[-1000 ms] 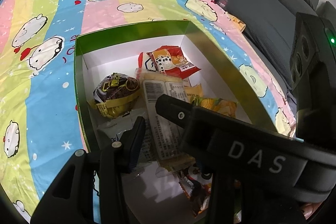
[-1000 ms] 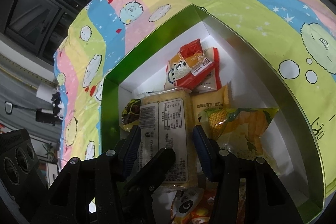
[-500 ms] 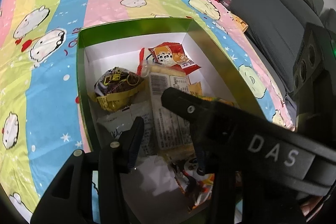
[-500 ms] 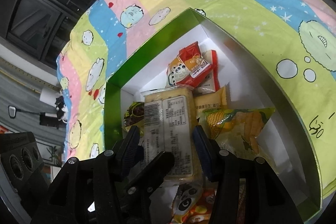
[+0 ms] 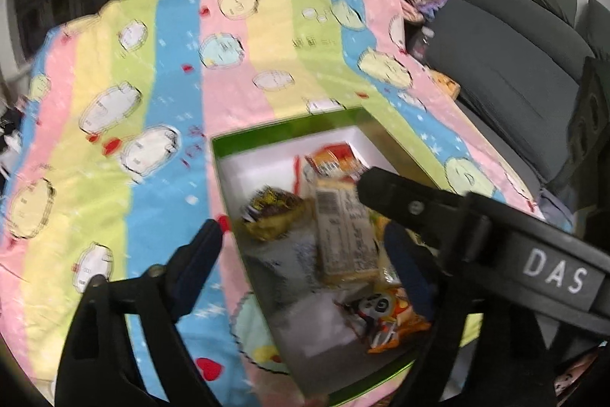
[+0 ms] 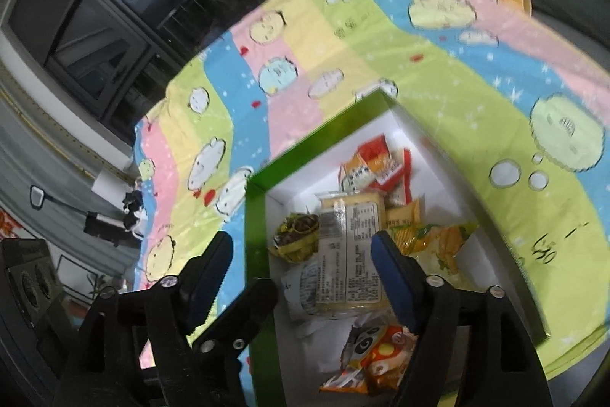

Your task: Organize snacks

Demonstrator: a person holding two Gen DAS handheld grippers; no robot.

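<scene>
Where striped cartoon sheet [image 5: 171,109] covers surface, grey sofa [image 5: 507,71] beside; both tongs just opened, empty.

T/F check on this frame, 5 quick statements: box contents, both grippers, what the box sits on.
1. The green box holds several snack packs. True.
2. The left gripper is clamped on the long labelled cake pack. False: its jaws have just been opening and stand wide; the pack lies in the box.
3. The right gripper is open and empty. True; its jaws have just been opening too.
4. The box sits on a bare wooden table. False: on a striped cartoon cloth.
5. The panda-print pack lies at the near end of the box. True.
</scene>
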